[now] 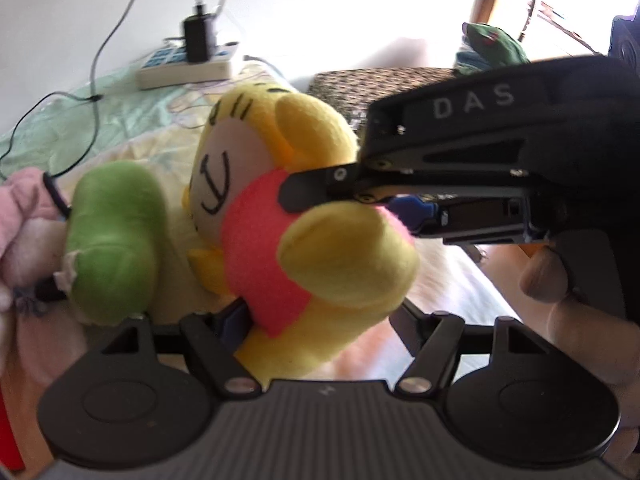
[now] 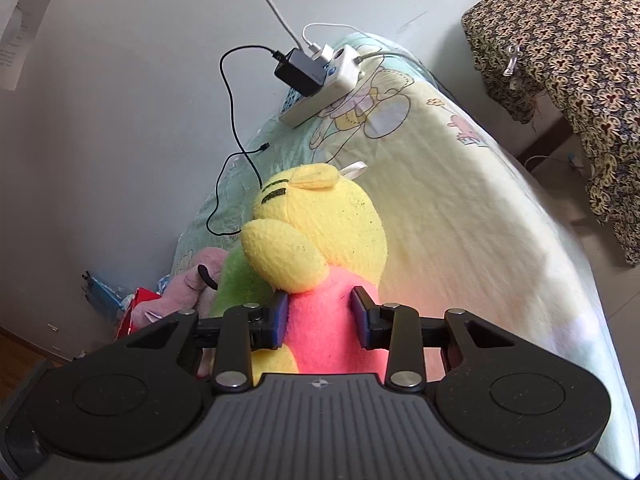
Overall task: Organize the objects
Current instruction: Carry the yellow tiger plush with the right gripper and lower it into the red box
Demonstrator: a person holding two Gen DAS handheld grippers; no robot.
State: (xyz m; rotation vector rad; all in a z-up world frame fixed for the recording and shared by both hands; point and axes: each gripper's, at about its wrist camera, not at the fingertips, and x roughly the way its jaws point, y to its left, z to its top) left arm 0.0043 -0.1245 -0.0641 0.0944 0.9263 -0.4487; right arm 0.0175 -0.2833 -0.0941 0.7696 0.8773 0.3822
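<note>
Right gripper [image 2: 320, 320] is clamped on the pink torso of the yellow plush bear [image 2: 320, 224]. Left gripper [image 1: 316, 328]: its closure cannot be told. A green plush [image 1: 116, 240] lies beside the bear on the bed [image 2: 460, 208].

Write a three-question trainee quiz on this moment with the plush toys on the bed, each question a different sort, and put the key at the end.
1. True or false: the right tongs are closed on the pink shirt of the yellow plush bear.
2. Multiple choice: the black charger brick is plugged into (A) the white power strip, (B) a wall socket, (C) a laptop.
3. Fill in: the soft toy lying right beside the bear, on the wall side, is the ____ plush toy.

Key:
1. True; both pads press the pink shirt from either side.
2. A; the strip lies on the pale cartoon-print quilt.
3. Green.
</note>
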